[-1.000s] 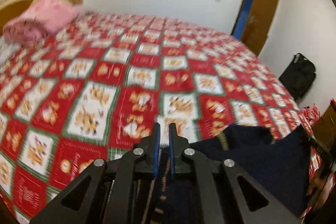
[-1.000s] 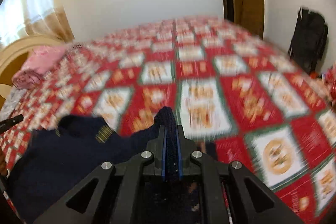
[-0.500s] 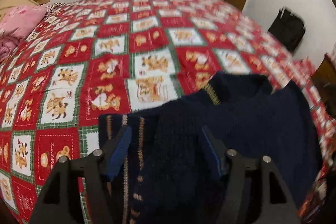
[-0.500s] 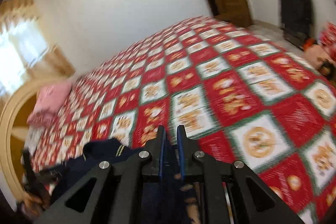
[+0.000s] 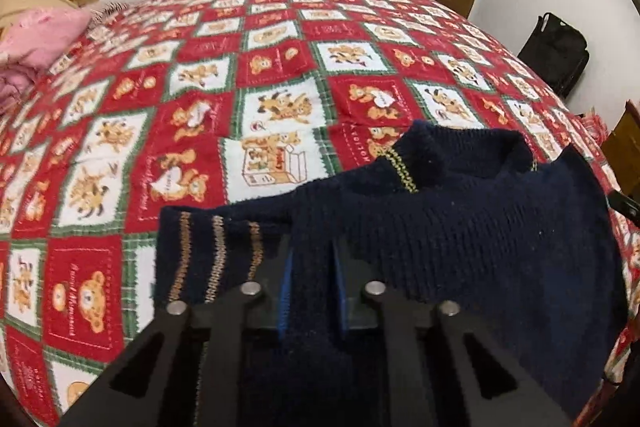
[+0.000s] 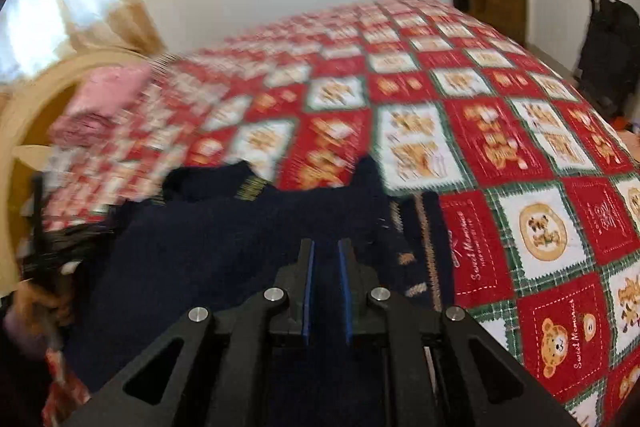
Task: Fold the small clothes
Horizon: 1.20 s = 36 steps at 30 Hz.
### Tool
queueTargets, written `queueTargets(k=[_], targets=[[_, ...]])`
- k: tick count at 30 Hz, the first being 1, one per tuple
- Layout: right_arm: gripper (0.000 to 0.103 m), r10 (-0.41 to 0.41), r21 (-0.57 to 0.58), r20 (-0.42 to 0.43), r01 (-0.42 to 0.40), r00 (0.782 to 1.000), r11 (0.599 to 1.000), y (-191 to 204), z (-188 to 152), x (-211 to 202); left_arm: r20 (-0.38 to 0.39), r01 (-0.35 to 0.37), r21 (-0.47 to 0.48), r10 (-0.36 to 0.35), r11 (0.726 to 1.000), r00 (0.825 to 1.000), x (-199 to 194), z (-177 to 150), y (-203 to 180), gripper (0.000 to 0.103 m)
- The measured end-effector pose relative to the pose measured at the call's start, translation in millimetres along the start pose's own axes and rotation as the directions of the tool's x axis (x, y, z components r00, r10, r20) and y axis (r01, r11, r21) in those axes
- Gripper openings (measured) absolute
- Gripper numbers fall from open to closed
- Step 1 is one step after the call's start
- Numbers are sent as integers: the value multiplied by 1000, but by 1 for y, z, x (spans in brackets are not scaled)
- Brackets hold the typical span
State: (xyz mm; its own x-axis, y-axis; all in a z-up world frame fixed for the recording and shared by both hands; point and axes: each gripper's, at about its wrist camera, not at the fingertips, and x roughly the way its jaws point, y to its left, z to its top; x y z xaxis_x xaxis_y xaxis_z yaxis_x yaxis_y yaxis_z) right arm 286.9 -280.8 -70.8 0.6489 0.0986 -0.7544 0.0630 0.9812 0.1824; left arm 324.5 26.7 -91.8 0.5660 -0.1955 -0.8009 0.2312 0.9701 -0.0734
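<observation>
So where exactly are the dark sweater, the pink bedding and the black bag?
navy sweater [image 5: 480, 227], left wrist view, on its ribbed chest.
pink bedding [image 5: 40, 35], left wrist view, on its top fold.
black bag [image 5: 556, 51], left wrist view, on its front face.

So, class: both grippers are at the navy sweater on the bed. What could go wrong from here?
1. The left gripper has knit bunched between its fingers with a visible gap, so the navy sweater may slip out if lifted.
2. The striped sleeve lies spread to one side and may end up crooked in the fold.
3. The right wrist view is motion-blurred; the right gripper may drag the sweater across the bedspread.
</observation>
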Motion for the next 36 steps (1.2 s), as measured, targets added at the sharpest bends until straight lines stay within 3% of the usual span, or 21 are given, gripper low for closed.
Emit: queueTargets(k=[2,3,7,10,12,14,16,19,21,22,24,26,30,31,33,34,35,36], targets=[[12,-2,106,-76,10,997,994,-13,-7,28,27,22,-55,-21,998,999,-5,1,10,10],[12,23,143,-36,-18,999,990,-18,-12,28,44,33,-91,-29,995,999,-7,2,19,10],[12,14,114,25,-17,1000,993,-15,-20,26,94,18,-165,-2,986,996,-15,6,40,9],[17,-32,85,41,28,999,996,-7,-22,26,80,7,-187,8,982,997,-4,4,49,10],[30,-39,54,44,37,998,998,0,-19,29,57,-36,-137,44,990,997,9,-1,42,11],[61,-17,14,43,17,999,1000,6,-17,32,70,-64,-111,72,992,995,7,3,36,12],[80,25,-44,21,-24,999,999,15,-15,35,61,-83,-103,90,991,994,9,2,35,15],[81,-59,-138,6,59,998,989,34,-17,33,49,-81,-121,87,989,995,2,2,38,19],[81,-76,-119,59,83,995,989,37,-23,15,46,-107,-131,114,986,992,-14,-3,34,26],[81,-50,-80,110,59,993,995,38,-29,-5,54,-108,-124,115,986,992,-22,-6,31,28],[81,-10,-57,146,18,989,998,43,-40,-29,80,-125,-82,132,989,988,-46,-13,22,42],[81,-19,-60,168,29,986,998,50,-55,-52,106,-165,-62,171,984,980,-64,-22,13,53],[81,-66,-54,146,74,987,996,53,-83,-71,102,-151,-58,156,987,982,-87,-49,-9,54],[78,-82,-46,143,89,986,995,50,-90,-75,97,-145,-59,151,988,984,-88,-54,-14,54],[61,-106,-33,143,111,984,993,44,-105,-84,94,-135,-49,140,990,986,-91,-71,-28,54],[46,-112,-28,137,116,984,993,41,-111,-87,91,-134,-46,138,990,986,-91,-77,-33,54],[39,-117,-19,129,121,985,993,36,-117,-89,85,-127,-47,130,991,988,-91,-84,-37,54],[39,-117,-8,123,119,986,993,32,-123,-92,71,-107,-56,110,993,991,-88,-91,-42,54]])
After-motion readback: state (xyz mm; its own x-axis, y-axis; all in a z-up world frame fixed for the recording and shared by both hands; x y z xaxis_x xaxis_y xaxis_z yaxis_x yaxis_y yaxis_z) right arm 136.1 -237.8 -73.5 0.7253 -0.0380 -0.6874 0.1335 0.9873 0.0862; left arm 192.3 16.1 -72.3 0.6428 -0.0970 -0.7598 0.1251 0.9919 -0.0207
